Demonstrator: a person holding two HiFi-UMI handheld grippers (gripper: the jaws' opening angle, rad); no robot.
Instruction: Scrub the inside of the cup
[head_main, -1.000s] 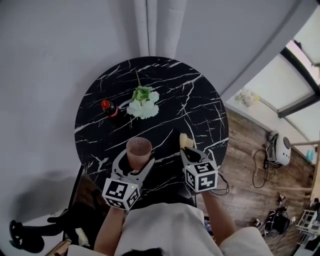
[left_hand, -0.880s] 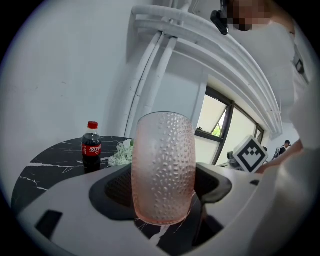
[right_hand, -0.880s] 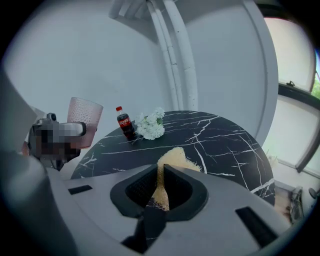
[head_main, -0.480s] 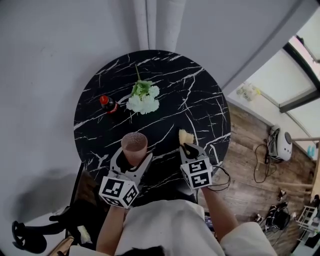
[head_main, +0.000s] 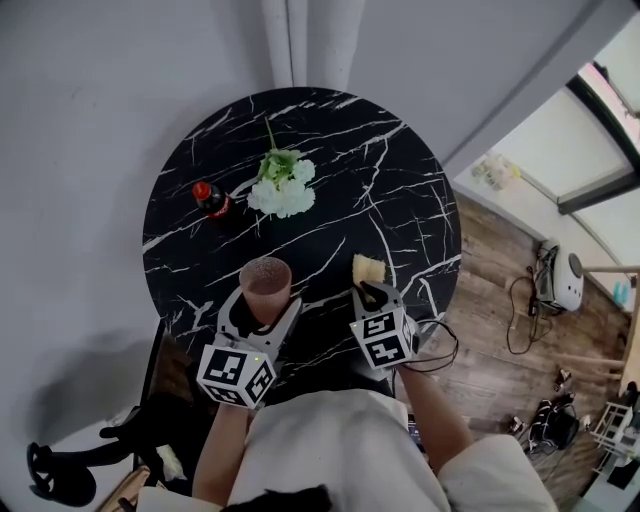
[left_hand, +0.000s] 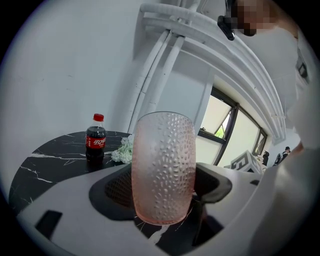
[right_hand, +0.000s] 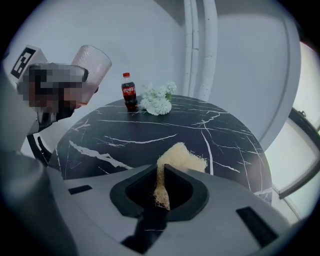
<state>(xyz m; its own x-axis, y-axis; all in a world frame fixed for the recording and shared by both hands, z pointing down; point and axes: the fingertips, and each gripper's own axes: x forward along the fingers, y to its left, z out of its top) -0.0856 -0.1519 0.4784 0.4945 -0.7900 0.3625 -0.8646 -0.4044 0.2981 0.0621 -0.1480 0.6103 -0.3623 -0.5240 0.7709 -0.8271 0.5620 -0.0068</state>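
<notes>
A pink dimpled cup (head_main: 265, 285) (left_hand: 162, 167) stands upright between the jaws of my left gripper (head_main: 262, 312) (left_hand: 162, 195), which is shut on it above the table's near edge. The same cup (right_hand: 91, 67) shows at the upper left of the right gripper view. My right gripper (head_main: 368, 293) (right_hand: 162, 192) is shut on a pale yellow loofah scrubber (head_main: 368, 269) (right_hand: 177, 160), whose fluffy end sticks out past the jaws. The scrubber is to the right of the cup and apart from it.
The round black marble table (head_main: 390, 180) also carries a small cola bottle (head_main: 210, 199) (left_hand: 95, 141) (right_hand: 129, 92) and a bunch of white flowers (head_main: 281, 190) (right_hand: 159, 102) at its far side. A white pipe (right_hand: 200, 45) runs up the wall. Wooden floor with cables (head_main: 520, 320) lies to the right.
Both grippers drifted slightly left and nearer in the head view, carrying the cup and scrubber along. Both grips are unchanged.
</notes>
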